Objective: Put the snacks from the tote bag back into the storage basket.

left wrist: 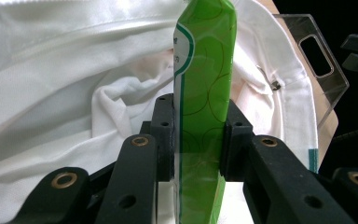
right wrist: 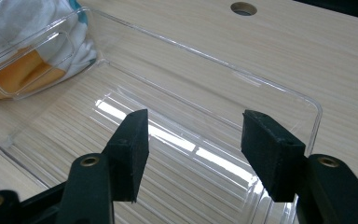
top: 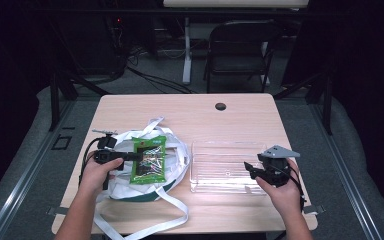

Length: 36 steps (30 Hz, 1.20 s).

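Packet (left wrist: pixel 205 93) clamped edge-on between left gripper (left wrist: pixel 198 135) pads, long axis running away from the jaws, over white bag (top: pixel 125 185) — clear tray (top: pixel 200 187) off to its right (right gripper (right wrist: pixel 193 149) nearer, jaws apart, holding nothing).

High view overhead, facing forward; gripper views close, low; all share clear tray (top: pixel 220 167).
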Tool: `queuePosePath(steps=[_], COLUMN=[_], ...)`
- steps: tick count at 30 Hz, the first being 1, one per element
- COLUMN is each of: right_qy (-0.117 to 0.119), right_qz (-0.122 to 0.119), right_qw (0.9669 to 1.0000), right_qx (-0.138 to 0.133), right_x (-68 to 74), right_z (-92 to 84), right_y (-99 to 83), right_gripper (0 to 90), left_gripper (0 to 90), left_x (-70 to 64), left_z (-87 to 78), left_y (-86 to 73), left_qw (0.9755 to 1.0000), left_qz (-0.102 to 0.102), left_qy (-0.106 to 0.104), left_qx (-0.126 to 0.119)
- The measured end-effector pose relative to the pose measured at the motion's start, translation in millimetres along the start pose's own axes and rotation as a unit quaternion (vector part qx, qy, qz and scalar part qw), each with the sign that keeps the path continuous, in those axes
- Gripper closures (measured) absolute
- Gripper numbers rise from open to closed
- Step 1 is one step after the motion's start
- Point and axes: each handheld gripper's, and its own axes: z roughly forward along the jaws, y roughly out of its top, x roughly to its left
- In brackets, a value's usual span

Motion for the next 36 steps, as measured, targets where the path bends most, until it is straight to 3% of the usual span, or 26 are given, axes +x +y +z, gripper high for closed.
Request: queuePosePath(steps=[13, 20, 23, 30, 36], right_qy=[0.004, -0.001, 0.012, 0.024, 0.035], right_qz=[-0.018, -0.037, -0.047, -0.053, -0.075], right_qw=[0.9997, 0.9992, 0.9983, 0.9978, 0.9958], right_qx=[0.016, 0.016, 0.033, 0.03, 0.039], right_x=[2.4, 6.1, 8.3, 12.0, 15.9], right_z=[0.3, -1.5, -0.3, 1.5, 2.1], right_y=[1.0, 3.1, 3.6, 4.5, 5.6], right_gripper=[49.3, 56.0, 57.5, 55.8, 62.0], left_gripper=[72.2, 72.2, 72.3, 72.3, 72.3], left_x=[-17.2, -27.8, -30.8, -40.2, -49.1], left_z=[-10.0, -15.1, -17.6, -22.4, -25.4], left_y=[4.7, 6.8, 7.5, 8.8, 9.4], left_qw=[0.9982, 0.9953, 0.994, 0.9909, 0.9874], left_qz=[0.039, 0.067, 0.077, 0.094, 0.109], left_qy=[0.001, 0.009, 0.012, 0.011, 0.005], left_qx=[-0.046, -0.069, -0.077, -0.096, -0.114])
